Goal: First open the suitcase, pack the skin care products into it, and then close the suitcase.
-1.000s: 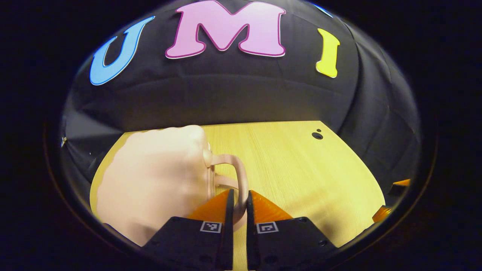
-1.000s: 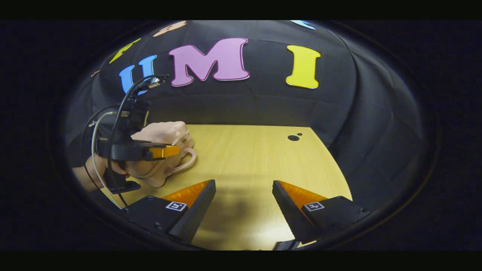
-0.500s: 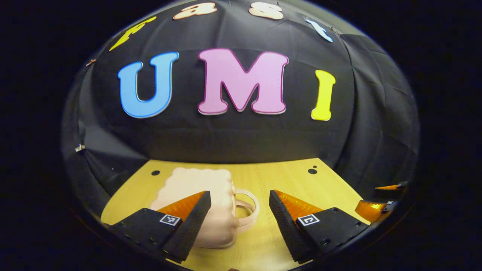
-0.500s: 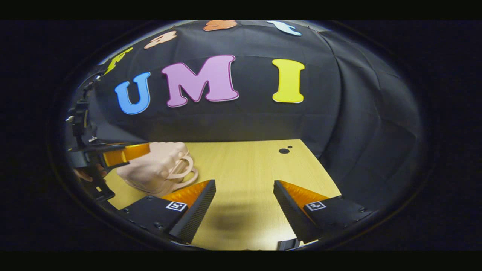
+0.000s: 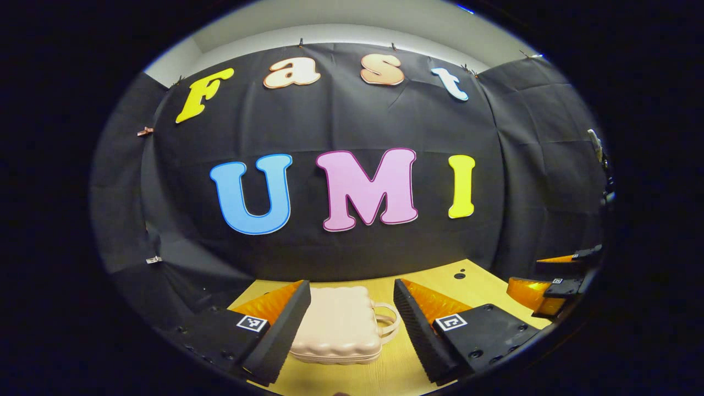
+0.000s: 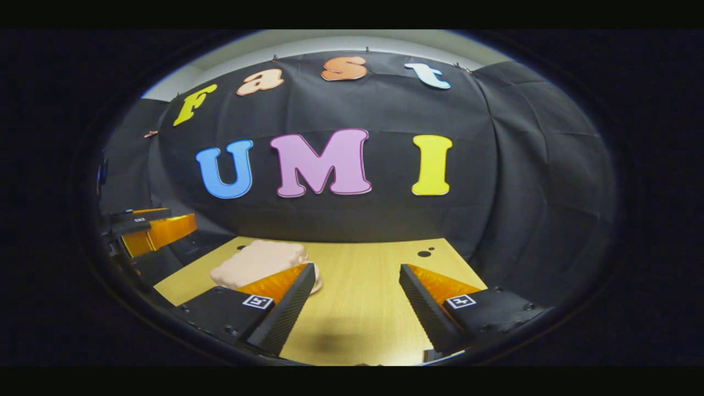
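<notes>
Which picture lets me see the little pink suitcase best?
The left gripper view. There the suitcase lies closed on the table between that gripper's open fingers, its handle visible. In the right gripper view one finger covers part of it, and it sits farther off.

One pink suitcase (image 5: 336, 325), lid shut, lying ahead of the left claw (image 5: 352, 322). Two claws total, right claw (image 6: 356, 301). One table (image 6: 363, 286). Two handles on suitcase.
</notes>
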`<action>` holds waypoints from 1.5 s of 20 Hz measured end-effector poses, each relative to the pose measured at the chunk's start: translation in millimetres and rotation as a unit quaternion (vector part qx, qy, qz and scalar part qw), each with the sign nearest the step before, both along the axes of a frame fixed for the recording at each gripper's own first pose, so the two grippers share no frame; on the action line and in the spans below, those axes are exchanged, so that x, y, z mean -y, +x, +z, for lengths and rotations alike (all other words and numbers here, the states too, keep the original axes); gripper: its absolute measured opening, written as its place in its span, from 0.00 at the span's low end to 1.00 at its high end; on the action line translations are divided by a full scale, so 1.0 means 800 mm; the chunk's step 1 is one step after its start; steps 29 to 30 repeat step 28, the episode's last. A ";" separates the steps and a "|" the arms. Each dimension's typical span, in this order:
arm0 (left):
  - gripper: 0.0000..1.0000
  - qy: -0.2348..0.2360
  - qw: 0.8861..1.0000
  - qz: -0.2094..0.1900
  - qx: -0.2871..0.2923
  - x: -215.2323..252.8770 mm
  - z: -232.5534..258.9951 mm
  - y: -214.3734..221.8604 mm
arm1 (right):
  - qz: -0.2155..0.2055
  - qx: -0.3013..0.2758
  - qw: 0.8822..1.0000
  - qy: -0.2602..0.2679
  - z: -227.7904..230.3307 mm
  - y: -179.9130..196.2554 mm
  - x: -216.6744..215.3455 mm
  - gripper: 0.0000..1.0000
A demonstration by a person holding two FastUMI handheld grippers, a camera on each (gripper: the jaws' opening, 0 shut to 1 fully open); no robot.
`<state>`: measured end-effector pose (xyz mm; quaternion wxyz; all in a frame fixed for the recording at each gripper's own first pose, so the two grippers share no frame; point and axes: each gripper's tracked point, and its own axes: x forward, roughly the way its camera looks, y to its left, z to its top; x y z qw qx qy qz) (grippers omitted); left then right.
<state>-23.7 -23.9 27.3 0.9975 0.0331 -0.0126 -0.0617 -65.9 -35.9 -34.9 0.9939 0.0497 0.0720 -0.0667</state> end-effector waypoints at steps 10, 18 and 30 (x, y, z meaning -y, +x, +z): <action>0.95 0.002 1.000 -0.005 -0.004 -0.037 -0.027 -0.062 | 0.022 0.021 0.999 -0.015 0.018 -0.049 -0.050 0.97; 0.95 -0.011 0.999 0.032 -0.002 -0.055 -0.028 -0.075 | 0.055 0.024 0.998 -0.011 0.019 -0.043 -0.065 0.97; 0.95 -0.051 0.997 0.032 -0.042 -0.074 -0.074 -0.077 | 0.051 0.004 0.998 -0.021 -0.007 -0.054 -0.070 0.97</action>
